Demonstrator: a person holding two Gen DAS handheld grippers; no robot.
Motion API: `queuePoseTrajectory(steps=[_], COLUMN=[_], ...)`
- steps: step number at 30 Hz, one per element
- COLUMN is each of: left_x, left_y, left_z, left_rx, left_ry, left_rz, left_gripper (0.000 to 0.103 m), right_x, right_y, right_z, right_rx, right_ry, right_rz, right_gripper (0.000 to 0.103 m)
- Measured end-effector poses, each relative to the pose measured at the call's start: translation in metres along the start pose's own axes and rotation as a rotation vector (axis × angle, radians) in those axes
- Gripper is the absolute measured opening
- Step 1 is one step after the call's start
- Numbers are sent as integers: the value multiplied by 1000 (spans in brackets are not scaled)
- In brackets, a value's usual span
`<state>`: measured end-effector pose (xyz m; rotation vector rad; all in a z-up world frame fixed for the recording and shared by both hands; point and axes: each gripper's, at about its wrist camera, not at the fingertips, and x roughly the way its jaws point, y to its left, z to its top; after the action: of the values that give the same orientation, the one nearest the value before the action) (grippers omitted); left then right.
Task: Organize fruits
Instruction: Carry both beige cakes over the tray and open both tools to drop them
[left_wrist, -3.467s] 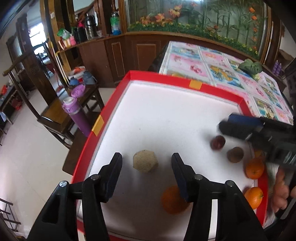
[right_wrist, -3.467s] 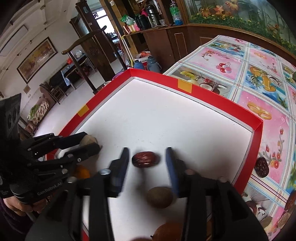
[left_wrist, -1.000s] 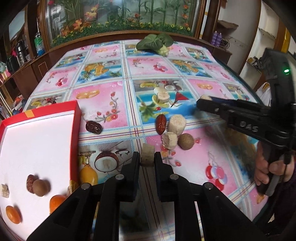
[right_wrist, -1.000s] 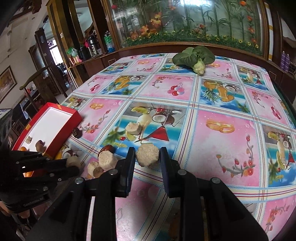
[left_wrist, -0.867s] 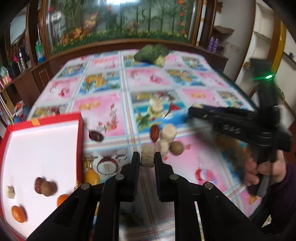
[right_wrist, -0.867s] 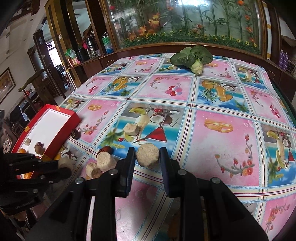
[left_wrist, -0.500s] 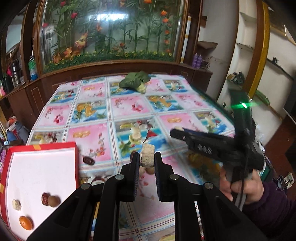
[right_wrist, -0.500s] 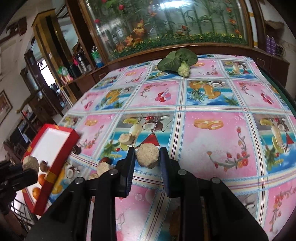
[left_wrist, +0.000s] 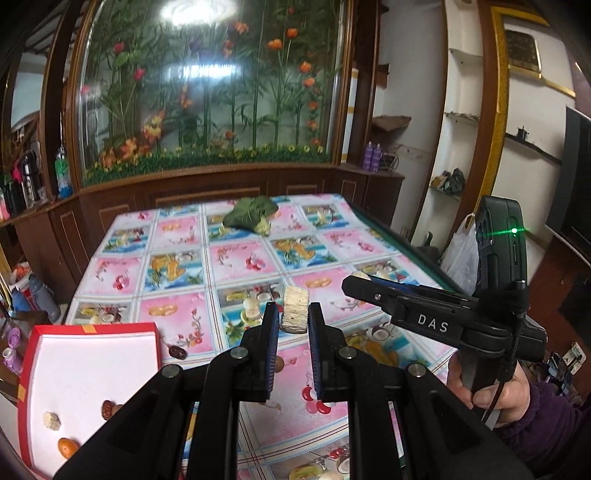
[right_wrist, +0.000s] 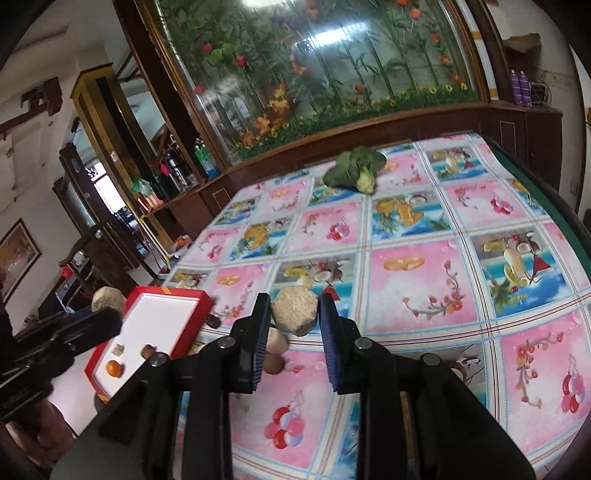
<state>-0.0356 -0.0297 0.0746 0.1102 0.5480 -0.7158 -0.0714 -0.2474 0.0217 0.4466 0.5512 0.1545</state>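
I see open tablecloth (right_wrist: 424, 288) ahead; only the leafy vegetable (right_wrist: 356, 168) and red tray (left_wrist: 92, 328) obstruct.

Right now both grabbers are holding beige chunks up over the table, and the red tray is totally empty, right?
Not empty. The left wrist view shows the red tray holding an orange fruit, a beige piece and a brown fruit. The left gripper and right gripper each hold a beige chunk.

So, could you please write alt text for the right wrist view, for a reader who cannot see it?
The right hand-held gripper is shut on a pale beige chunk, held above a fruit-print tablecloth. To the left, a red tray holds small fruits, and the left hand-held gripper grips another beige piece.
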Motion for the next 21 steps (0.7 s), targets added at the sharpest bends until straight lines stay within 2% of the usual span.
queuePoseTrajectory(steps=[8,21], left_x=[-34,-36], left_y=[-2,5], left_z=[0,-5], left_rx=[10,-7], left_ry=[-64,-69], left_rz=[16,15], left_gripper=[14,14], right_x=[-31,-33], right_y=[37,58], right_z=[3,-4], right_rx=[-60,-105], right_ry=[-64,-64], right_rz=[60,66], right_gripper=[29,29])
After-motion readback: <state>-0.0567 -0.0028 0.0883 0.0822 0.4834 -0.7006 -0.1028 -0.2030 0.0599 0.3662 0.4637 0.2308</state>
